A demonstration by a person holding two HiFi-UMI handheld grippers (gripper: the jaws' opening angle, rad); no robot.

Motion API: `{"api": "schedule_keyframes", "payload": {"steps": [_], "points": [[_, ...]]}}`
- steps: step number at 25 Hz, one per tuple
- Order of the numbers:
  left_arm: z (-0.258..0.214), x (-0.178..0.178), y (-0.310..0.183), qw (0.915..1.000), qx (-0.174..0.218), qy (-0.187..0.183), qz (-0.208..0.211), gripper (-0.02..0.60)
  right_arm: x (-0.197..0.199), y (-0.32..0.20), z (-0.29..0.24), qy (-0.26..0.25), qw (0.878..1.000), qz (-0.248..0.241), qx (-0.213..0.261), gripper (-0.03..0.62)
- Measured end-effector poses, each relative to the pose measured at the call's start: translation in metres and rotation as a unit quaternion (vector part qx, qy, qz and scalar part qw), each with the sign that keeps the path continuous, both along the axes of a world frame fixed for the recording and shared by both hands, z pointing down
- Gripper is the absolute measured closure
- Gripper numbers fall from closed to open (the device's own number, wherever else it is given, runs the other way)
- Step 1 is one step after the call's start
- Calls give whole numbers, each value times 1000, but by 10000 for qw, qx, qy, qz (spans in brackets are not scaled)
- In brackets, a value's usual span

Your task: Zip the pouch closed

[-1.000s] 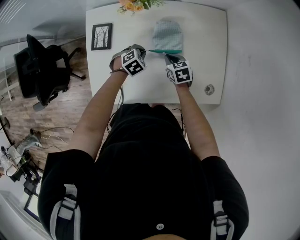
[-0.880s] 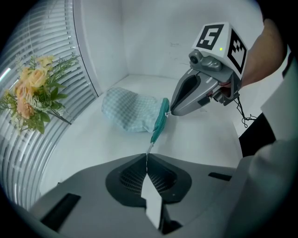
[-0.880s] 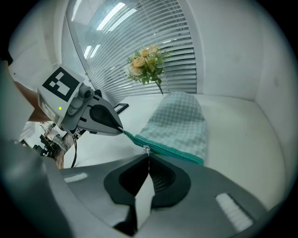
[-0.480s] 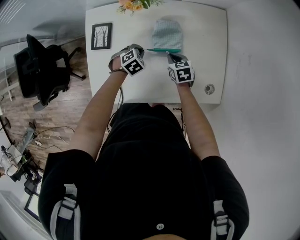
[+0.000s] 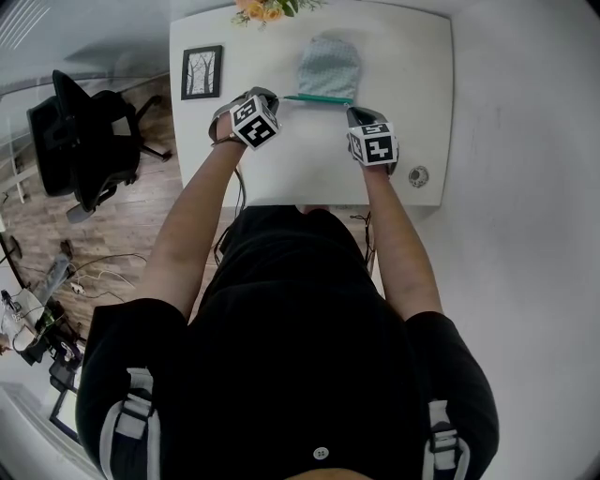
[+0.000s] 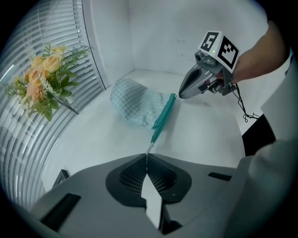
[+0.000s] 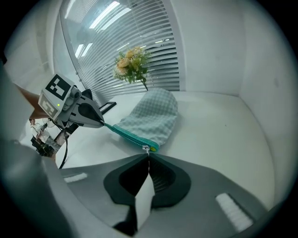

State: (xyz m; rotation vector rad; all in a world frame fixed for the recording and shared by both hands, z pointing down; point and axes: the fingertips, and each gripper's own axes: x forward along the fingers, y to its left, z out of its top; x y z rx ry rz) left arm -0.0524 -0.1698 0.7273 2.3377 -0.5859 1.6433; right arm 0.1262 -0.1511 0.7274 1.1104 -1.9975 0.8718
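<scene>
Checked pouch (image 5: 328, 64) lies flat, far middle of table (image 5: 412, 75). Teal zipper (image 5: 317, 97) on near edge, long axis left-right; rounded end points far, at flowers (image 5: 267, 9). Left gripper (image 5: 277, 97) pinches zipper's left tail. Right gripper (image 5: 352, 111) pinches pull (image 7: 146, 149) at right end. Frame (image 5: 203, 72) far left; 1 chair (image 5: 84, 141) off table, left.

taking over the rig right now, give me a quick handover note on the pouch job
Left gripper: jaws shut on the zipper end on its side.
Right gripper: jaws shut on the zipper pull, which sits at the opposite end.
Things: the checked pouch lies on the white table, with its teal zipper stretched straight between the two grippers.
Done: the zipper looks closed along its length.
To do: probably just confirm the pull is fully home, then open both jaws and back off.
</scene>
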Motion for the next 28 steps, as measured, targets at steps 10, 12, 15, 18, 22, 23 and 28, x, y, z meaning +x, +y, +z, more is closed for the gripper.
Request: {"api": "schedule_keyframes", "payload": {"steps": [10,12,15,18,22,23,28], "points": [[-1,6,18,9997,-61,246,-18,560,9,0,7,125,9998,-152,47,569],[-3,4,24,9994,-95,328,-31,532,15,3,8,152,9998,-137,70,554],[-6,-3,34,9990,-121,408,-114,464,20,7,7,95,9999,-99,88,499],[-20,-9,40,9978,30,595,-295,462,23,9,-4,22,9997,-147,190,497],[-55,-5,46,9900,321,1202,-661,462,24,13,-28,-225,9986,-176,444,490],[-66,-2,48,9869,411,1382,-726,462,24,14,-37,-310,9979,-190,532,490],[-133,12,57,9659,917,2196,-1019,463,21,18,-97,-790,9904,-338,1081,488]]}}
